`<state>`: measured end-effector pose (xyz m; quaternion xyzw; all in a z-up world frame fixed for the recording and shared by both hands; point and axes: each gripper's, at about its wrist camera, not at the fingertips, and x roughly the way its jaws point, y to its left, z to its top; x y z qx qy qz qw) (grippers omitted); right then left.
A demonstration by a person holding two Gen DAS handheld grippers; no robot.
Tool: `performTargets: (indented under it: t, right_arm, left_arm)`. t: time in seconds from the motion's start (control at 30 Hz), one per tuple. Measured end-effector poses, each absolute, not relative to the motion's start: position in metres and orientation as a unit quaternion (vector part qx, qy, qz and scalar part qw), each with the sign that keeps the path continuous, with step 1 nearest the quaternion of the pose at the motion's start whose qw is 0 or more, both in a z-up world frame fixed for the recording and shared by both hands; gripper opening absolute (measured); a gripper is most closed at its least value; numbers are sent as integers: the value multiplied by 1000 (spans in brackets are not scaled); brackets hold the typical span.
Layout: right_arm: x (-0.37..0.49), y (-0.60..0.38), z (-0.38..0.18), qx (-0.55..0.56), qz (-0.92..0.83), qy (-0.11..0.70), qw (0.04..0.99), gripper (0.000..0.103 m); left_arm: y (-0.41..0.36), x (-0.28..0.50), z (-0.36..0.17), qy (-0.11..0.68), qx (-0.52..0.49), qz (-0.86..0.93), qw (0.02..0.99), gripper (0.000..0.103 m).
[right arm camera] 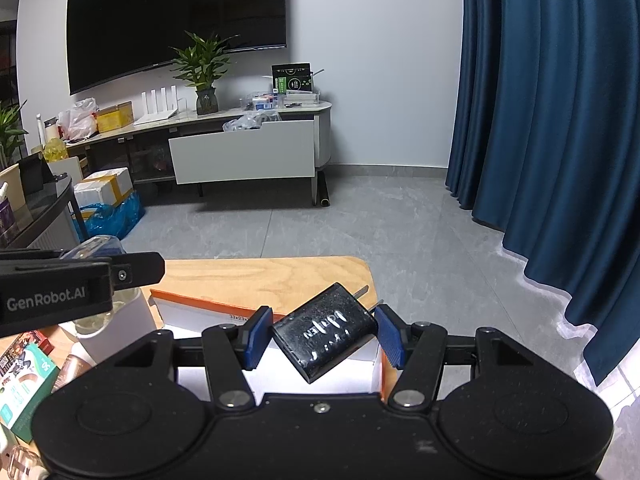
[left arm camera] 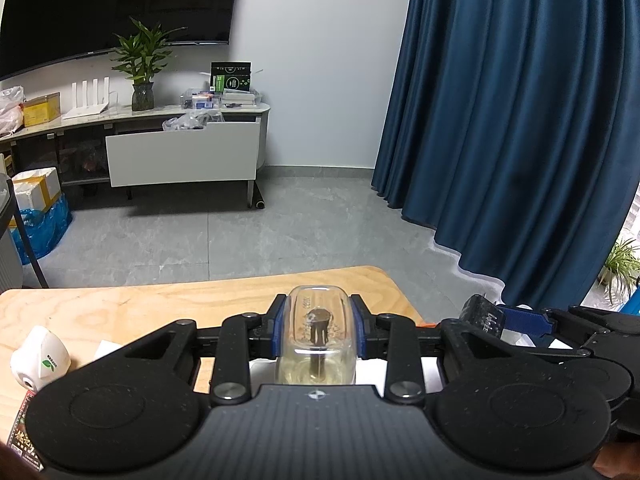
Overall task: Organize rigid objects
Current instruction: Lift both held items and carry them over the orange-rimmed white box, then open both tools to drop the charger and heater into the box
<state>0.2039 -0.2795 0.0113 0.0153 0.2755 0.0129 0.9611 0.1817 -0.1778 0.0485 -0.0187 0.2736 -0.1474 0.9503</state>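
My left gripper (left arm camera: 319, 330) is shut on a clear glass bottle (left arm camera: 317, 336) with a dark label and pale liquid, held above the wooden table (left arm camera: 120, 308). My right gripper (right arm camera: 320, 334) is shut on a black plug adapter (right arm camera: 325, 332), tilted, its metal prongs pointing up and right. The adapter hangs over an open white box with an orange rim (right arm camera: 224, 308). The right gripper and the adapter (left arm camera: 482, 316) also show at the right of the left wrist view. The left gripper (right arm camera: 80, 284) with the bottle shows at the left of the right wrist view.
A white cone-shaped container (left arm camera: 38, 356) and a printed packet (left arm camera: 22, 432) lie at the table's left. A white cylinder (right arm camera: 128, 320), a green and white box (right arm camera: 24, 392) and small bottles (right arm camera: 20, 460) crowd the left. Blue curtains (right arm camera: 560, 120) hang right; grey floor lies beyond the table.
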Motion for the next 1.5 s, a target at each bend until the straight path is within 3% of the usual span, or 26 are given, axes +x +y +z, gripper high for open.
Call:
performTargets:
  t: [1.07,1.23,1.3,1.5]
  right_arm:
    - [210,-279,-5,27,10,300,953,69]
    - [207,-279,-2,28,5,290,957,69]
    - [205,-280,-1,29,4,287,957,70]
    - [193,-284,11,35,-1,258,965,77]
  left_arm:
    - [-177,200,33,299,-19,-158,941,33]
    - [-176,198,36,296,-22,-168,940,51]
    - [-171,195,39,297,-31,-167,940,69]
    - [-160,179,54,294,-14,-142,945,101]
